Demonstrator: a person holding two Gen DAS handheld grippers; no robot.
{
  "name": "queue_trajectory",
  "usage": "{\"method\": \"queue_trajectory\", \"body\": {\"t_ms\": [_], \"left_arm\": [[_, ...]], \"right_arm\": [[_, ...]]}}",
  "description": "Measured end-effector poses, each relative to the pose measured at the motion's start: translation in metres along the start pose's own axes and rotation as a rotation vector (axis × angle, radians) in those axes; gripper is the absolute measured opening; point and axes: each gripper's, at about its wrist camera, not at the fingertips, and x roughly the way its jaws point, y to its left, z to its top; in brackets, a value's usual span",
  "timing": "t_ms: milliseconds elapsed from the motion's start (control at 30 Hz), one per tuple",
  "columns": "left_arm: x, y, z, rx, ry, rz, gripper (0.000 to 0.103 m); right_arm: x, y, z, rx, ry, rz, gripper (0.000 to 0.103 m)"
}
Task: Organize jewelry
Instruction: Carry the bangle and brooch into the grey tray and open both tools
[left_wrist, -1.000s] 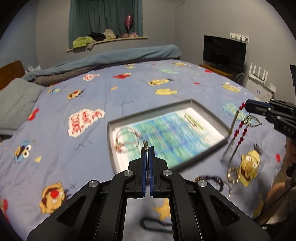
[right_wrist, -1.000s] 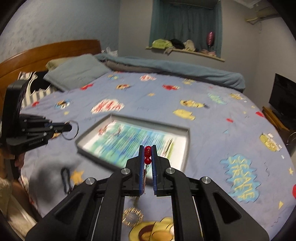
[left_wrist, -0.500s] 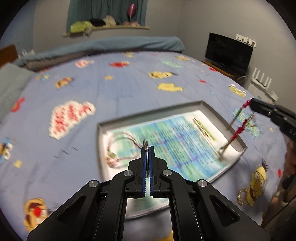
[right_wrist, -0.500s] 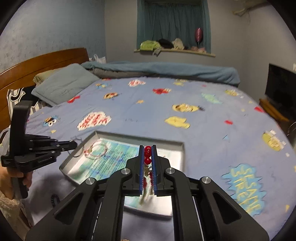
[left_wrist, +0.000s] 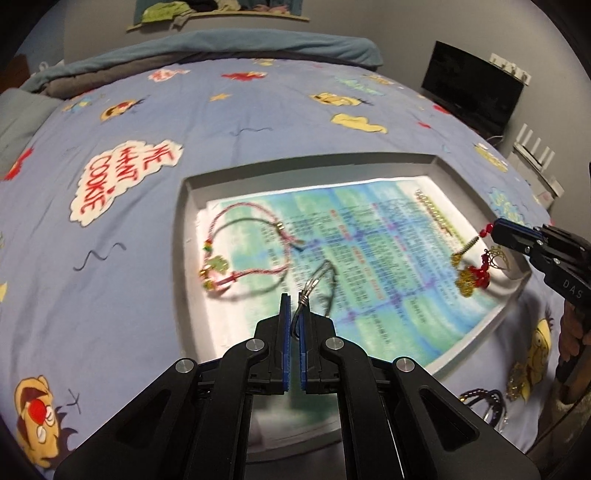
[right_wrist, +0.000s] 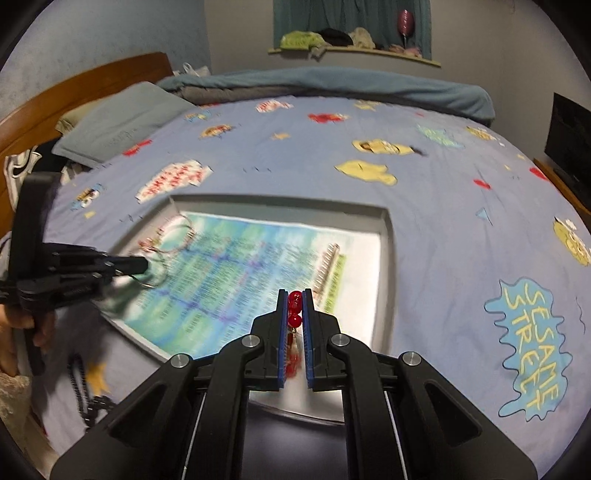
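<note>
From the left wrist camera, the left gripper (left_wrist: 294, 304) is hanging low over the near part of a grey tray (left_wrist: 192, 221) lying on the cartoon bedspread (left_wrist: 110, 258). Its jaws are pinching a thin silver wire ring (left_wrist: 318, 280), which is dangling just above the printed paper (left_wrist: 369, 236) lining the tray. A pink cord bracelet (left_wrist: 243, 251) is lying on the paper at the tray's left side. At the right edge, the right gripper (left_wrist: 495, 230) is clenched on a red bead strand (left_wrist: 476, 271), whose red and gold cluster is touching the paper near the tray's right rim.

From the right wrist camera, the right gripper (right_wrist: 295, 301) is gripping the red bead strand (right_wrist: 295, 308) between blue pads (right_wrist: 283, 321). At the left, the left gripper (right_wrist: 142, 264) is holding the wire ring (right_wrist: 157, 278) over the tray (right_wrist: 386, 258). A dark beaded chain (right_wrist: 79, 384) is lying on the bedspread (right_wrist: 443, 229) outside the tray's near left corner.
</note>
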Motion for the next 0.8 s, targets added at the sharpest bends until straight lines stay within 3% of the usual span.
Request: {"method": "queue_trajectory", "body": {"t_ms": [300,700,800], "left_arm": [[0.001,0.011,-0.004,-0.017,0.040,0.027,0.006],[0.003,0.012,-0.007,-0.033,0.050,0.039,0.009],[0.002,0.011,-0.006,-0.036,0.047,0.027,0.015]], "right_arm": [[0.006,-0.007,-0.006,-0.018,0.025,-0.069,0.007],[0.007,-0.007,-0.012,-0.020,0.042,-0.054,0.007],[0.005,-0.007,-0.012,-0.021,0.037,-0.045,0.010]]}}
